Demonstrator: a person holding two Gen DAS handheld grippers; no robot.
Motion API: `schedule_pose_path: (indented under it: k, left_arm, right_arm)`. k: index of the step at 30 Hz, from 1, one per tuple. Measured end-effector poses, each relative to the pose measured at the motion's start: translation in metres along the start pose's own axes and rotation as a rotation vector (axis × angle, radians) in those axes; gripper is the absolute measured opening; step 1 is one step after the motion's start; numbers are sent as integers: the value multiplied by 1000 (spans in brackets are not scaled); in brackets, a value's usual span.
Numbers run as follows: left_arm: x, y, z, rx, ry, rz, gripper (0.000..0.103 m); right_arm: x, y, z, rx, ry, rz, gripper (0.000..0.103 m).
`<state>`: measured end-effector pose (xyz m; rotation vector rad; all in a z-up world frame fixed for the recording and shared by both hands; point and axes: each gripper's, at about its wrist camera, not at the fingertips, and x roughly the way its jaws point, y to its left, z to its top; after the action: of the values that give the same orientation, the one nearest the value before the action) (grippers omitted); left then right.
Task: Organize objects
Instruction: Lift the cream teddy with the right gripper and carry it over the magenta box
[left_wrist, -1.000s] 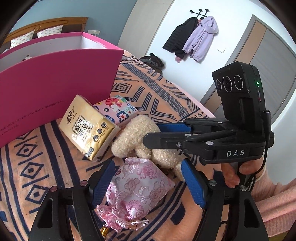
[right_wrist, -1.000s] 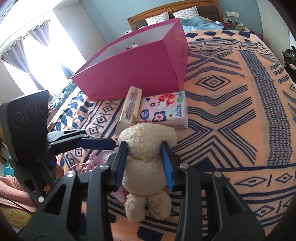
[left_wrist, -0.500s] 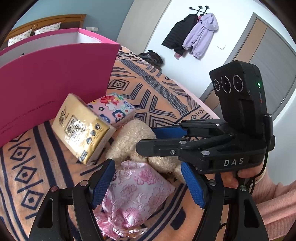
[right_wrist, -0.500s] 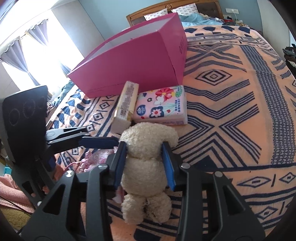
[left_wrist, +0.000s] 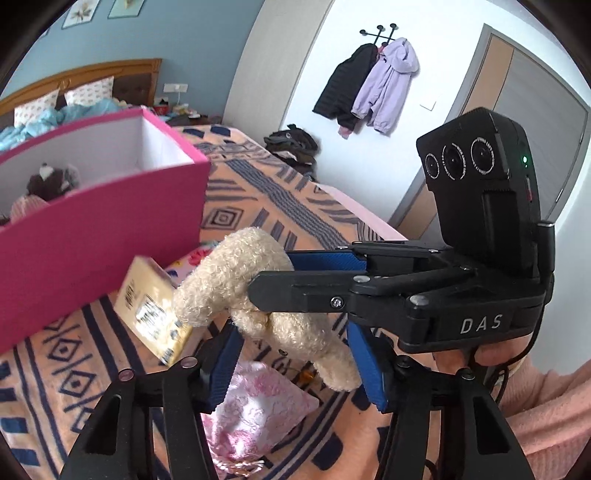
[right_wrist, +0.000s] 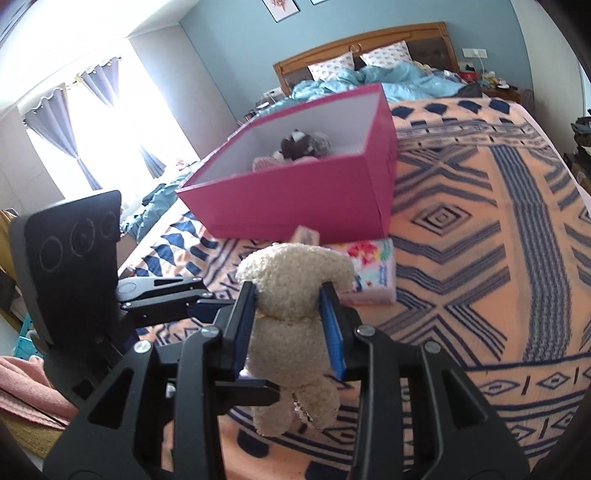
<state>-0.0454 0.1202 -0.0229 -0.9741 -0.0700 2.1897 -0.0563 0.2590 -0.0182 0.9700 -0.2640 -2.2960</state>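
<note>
Teddy bear (right_wrist: 291, 306): cream, fuzzy, and by the look of it light and squashy; it should give under pressure and not slip, so the narrow waist under the head looks the safest place to hold.
Bear's place: lifted clear of the bed, in front of the pink box (right_wrist: 295, 199) and below its rim.
Right tool (right_wrist: 291, 326): clamped on the bear's body just under the head, a blue pad on each side, legs dangling toward the camera.
Left tool (left_wrist: 295, 362): spread apart and holding nothing, beside the bear and over the pink pouch (left_wrist: 255, 413).
Pink box: open-topped, on the bed (right_wrist: 480, 229), with other soft toys (right_wrist: 299, 146) already inside.
Near the box: a yellow tissue pack (left_wrist: 151, 306) and a flowered tissue pack (right_wrist: 369, 273) lying at the foot of its front wall.
</note>
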Motion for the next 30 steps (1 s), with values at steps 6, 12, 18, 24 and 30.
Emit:
schedule_pose_path:
  k: [6, 12, 18, 24, 30]
  left_arm:
    - [-16, 8, 14, -6, -36, 34, 47]
    - [-30, 18, 38, 2, -81, 72, 46]
    - [-29, 34, 66, -23, -104, 97, 46]
    - [-33, 51, 84, -28, -119, 121, 44]
    - [-35, 61, 101, -21, -136, 155, 44]
  right_arm:
    - [-2, 11, 21, -22, -38, 35, 37]
    - [2, 25, 50, -68, -74, 55, 37]
    - [12, 23, 78, -66, -91, 80, 37]
    - [21, 21, 103, -59, -107, 95, 37]
    - [31, 20, 125, -62, -123, 80, 37]
